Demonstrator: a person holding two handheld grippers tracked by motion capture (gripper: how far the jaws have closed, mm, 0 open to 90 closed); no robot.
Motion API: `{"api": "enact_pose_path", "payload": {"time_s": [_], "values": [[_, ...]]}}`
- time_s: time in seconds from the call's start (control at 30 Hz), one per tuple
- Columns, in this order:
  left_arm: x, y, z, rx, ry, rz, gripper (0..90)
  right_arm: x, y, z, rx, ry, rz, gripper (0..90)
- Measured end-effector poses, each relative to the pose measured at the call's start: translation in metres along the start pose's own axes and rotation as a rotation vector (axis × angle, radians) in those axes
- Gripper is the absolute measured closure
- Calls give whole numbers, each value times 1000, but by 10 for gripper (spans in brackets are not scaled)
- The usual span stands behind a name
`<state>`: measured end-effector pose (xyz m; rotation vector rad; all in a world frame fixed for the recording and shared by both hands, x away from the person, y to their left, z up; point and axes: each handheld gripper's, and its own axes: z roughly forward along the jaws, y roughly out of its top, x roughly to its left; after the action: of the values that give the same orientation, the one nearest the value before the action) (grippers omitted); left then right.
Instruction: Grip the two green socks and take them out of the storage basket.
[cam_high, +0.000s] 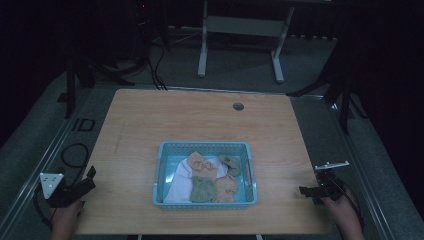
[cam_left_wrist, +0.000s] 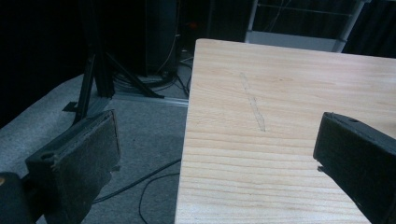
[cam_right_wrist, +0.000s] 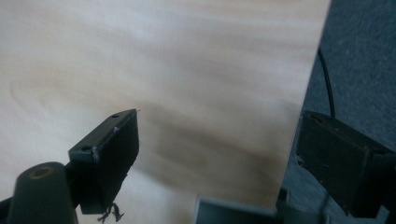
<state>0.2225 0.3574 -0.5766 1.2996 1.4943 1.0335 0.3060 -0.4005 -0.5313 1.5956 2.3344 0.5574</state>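
A light blue plastic basket (cam_high: 204, 146) sits on the wooden table (cam_high: 200, 115), near its front middle. Inside it lie several small cloths: a white one (cam_high: 177, 180), a green one (cam_high: 202, 190) and peach ones (cam_high: 200, 162). My left gripper (cam_high: 82, 184) rests at the table's front left corner, open, with nothing between its jaws (cam_left_wrist: 219, 154). My right gripper (cam_high: 307, 191) hovers at the front right edge, also open and empty (cam_right_wrist: 217, 144). Both are well away from the basket.
A round cable hole (cam_high: 238, 106) marks the table's far side. Black cables (cam_high: 75, 155) lie on the grey floor at the left. Tripod legs (cam_high: 345, 100) stand at the right, and a white desk frame (cam_high: 240, 30) stands beyond the table.
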Motion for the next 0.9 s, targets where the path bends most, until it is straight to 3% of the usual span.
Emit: {"api": "enact_pose_path", "payload": {"time_s": [0.1, 0.13, 0.17, 0.37, 0.4, 0.43, 0.5, 0.53, 0.6, 0.9], "values": [[0, 0, 0, 0, -2, 1, 7, 4, 1, 0, 73, 15, -70, 128], [0, 0, 0, 0, -2, 1, 7, 4, 1, 0, 73, 15, -70, 128], [0, 0, 0, 4, -7, 1, 7, 6, 2, -1, 114, 30, -117, 128], [0, 0, 0, 3, -10, 2, 7, 10, 4, -1, 242, 79, -221, 130], [0, 0, 0, 3, -10, 2, 7, 10, 4, -1, 242, 79, -221, 130], [0, 0, 0, 3, -11, 8, 7, 14, 5, -2, 276, 106, -292, 131], [-1, 0, 0, 1, -11, 13, 7, 18, 7, -4, 306, 130, -341, 131], [-1, 0, 0, 1, -11, 13, 7, 18, 7, -4, 306, 130, -341, 131], [-1, 0, 0, 2, -12, 15, 7, 23, 10, -5, 345, 172, -399, 132], [-1, 0, 0, 4, -17, 16, 7, 39, 18, -7, 421, 220, -527, 136]]}}
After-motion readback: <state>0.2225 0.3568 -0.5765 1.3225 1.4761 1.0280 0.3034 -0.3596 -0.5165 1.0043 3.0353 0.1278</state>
